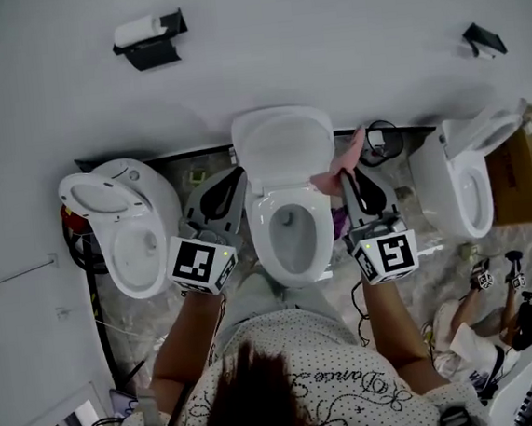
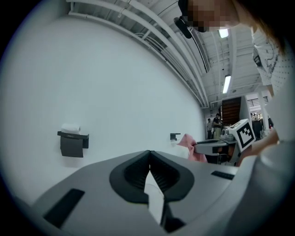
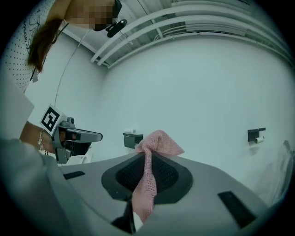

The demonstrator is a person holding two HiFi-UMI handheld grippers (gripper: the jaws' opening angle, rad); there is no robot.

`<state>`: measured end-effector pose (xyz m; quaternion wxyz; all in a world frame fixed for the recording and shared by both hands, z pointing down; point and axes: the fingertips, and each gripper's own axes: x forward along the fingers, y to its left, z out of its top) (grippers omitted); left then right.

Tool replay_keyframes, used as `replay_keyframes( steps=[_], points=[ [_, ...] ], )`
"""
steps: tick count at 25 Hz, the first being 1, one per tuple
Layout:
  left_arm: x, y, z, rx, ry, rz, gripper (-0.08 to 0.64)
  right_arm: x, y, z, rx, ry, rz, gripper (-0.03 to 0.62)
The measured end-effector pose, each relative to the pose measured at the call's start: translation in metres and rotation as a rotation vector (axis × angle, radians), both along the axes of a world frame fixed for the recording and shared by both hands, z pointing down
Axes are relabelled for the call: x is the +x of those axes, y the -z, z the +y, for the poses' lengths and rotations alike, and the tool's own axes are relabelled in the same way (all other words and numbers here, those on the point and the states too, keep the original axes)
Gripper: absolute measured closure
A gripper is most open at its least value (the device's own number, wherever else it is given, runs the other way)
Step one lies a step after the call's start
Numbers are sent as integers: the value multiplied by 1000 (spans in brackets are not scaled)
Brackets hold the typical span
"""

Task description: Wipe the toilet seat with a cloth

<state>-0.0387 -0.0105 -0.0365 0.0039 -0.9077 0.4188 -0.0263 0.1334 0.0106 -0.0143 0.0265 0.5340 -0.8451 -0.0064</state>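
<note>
Jaws of both grippers flank the middle toilet in the head view: the left gripper is by the bowl's left rim, and the right gripper is by the right rim near the back. A pink cloth sticks out of the right one, just beside the raised lid. We cannot tell from here whether it touches the seat.

In the left gripper view, the left gripper has its jaws pressed together on nothing and points at the white wall. The cloth shows off to the right.

In the right gripper view, the right gripper pinches the cloth, which bunches above the jaws and hangs down between them. It too faces the wall, not the toilet.

We judge that the cloth is secured and brought to the toilet's back right corner, but no wiping contact shows. The whole seat ring looks left to do.
</note>
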Motion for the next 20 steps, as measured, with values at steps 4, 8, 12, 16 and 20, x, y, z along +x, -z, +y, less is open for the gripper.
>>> replay_keyframes(
  steps=[4,8,12,16,20],
  points=[
    [3,18,1,30,-15,23,555,9,19,4,20,-24,-23,538],
    [2,26,1,54,-9,30,555,7,36,8,42,-19,-34,538],
    [0,29,4,56,-9,43,555,2,47,12,58,-16,-43,537],
    [-3,29,8,59,-13,49,555,-7,50,17,65,-2,-33,537],
    [-6,28,11,60,-13,59,555,-15,53,21,72,6,-32,537]
  ],
)
